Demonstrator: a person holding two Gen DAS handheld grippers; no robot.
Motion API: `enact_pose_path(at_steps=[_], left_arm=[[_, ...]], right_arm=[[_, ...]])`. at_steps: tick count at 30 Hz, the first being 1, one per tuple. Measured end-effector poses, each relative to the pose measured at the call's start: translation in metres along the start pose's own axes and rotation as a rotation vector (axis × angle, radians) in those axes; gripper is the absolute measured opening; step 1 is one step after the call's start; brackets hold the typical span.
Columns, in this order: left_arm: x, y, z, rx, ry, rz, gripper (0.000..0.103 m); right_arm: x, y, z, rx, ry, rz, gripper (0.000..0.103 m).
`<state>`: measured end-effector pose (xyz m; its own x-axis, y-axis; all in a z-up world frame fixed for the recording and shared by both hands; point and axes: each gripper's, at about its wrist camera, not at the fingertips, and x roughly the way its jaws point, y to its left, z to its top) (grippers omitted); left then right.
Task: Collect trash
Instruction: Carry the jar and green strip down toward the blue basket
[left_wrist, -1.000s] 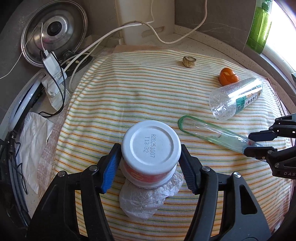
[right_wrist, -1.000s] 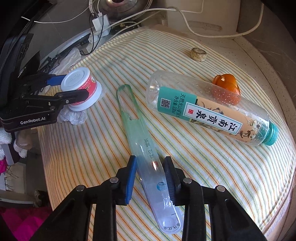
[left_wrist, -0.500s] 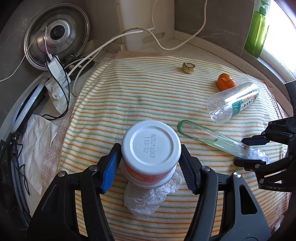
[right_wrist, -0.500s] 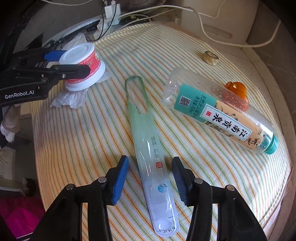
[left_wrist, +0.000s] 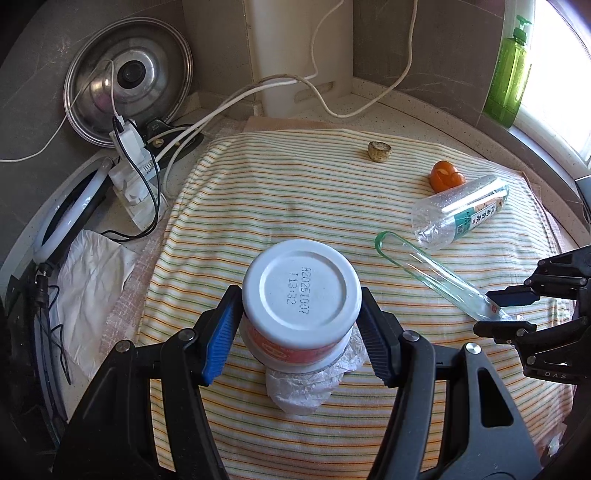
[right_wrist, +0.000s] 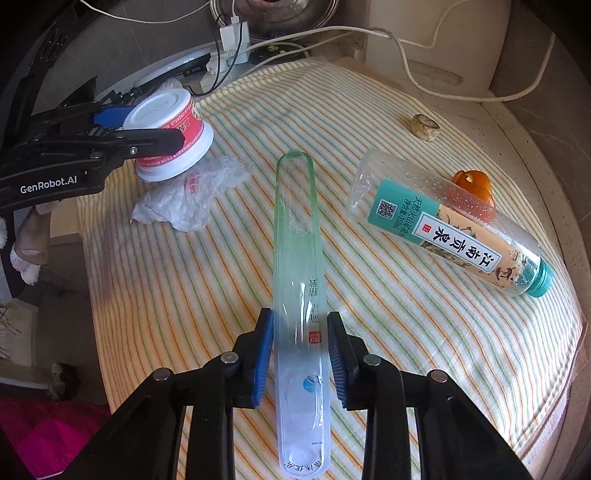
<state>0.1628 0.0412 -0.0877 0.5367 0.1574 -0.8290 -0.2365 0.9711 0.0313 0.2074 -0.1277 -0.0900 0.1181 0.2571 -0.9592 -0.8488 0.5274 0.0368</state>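
Left wrist view first: your left gripper (left_wrist: 301, 332) clamps the upturned white cup (left_wrist: 301, 291) by its red-banded wall, both pads pressing, with a crumpled wrapper (left_wrist: 306, 384) trailing beneath it over the striped cloth (left_wrist: 295, 192). You point steeply down here, so keep the squeeze even and lift straight, or the wrapper may drop away. Off to your right, the other tool is at the near end of the clear plastic sleeve (left_wrist: 428, 277). Right wrist view: your right gripper (right_wrist: 300, 350) straddles that sleeve (right_wrist: 297, 266), which runs straight ahead between the pads; the jaws have just been closing and both pads now meet its edges. It looks thin and slippery, so I judge a firmer, centred pinch is wise before raising. You aim almost straight down. Ahead to your right lies the water bottle (right_wrist: 447, 225) against an orange peel (right_wrist: 474, 182).
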Motion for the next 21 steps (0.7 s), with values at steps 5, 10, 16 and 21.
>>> enact_pose_path(at_steps=[5,10,16,21], left_arm=[[-0.017,0.007,-0.004,0.000,-0.028,-0.004,0.063],[-0.036,0.015,-0.011,0.001,-0.052,-0.009,0.063],[-0.057,0.025,-0.029,0.007,-0.065,-0.023,0.063],[-0.075,0.032,-0.051,0.021,-0.073,-0.033,0.063]], right_arm=[[-0.018,0.004,-0.007,0.046,-0.051,0.016,0.029],[-0.037,0.014,-0.012,0.089,-0.099,0.034,0.029],[-0.052,0.029,-0.018,0.150,-0.130,0.049,0.029],[-0.063,0.050,-0.028,0.182,-0.158,0.062,0.029]])
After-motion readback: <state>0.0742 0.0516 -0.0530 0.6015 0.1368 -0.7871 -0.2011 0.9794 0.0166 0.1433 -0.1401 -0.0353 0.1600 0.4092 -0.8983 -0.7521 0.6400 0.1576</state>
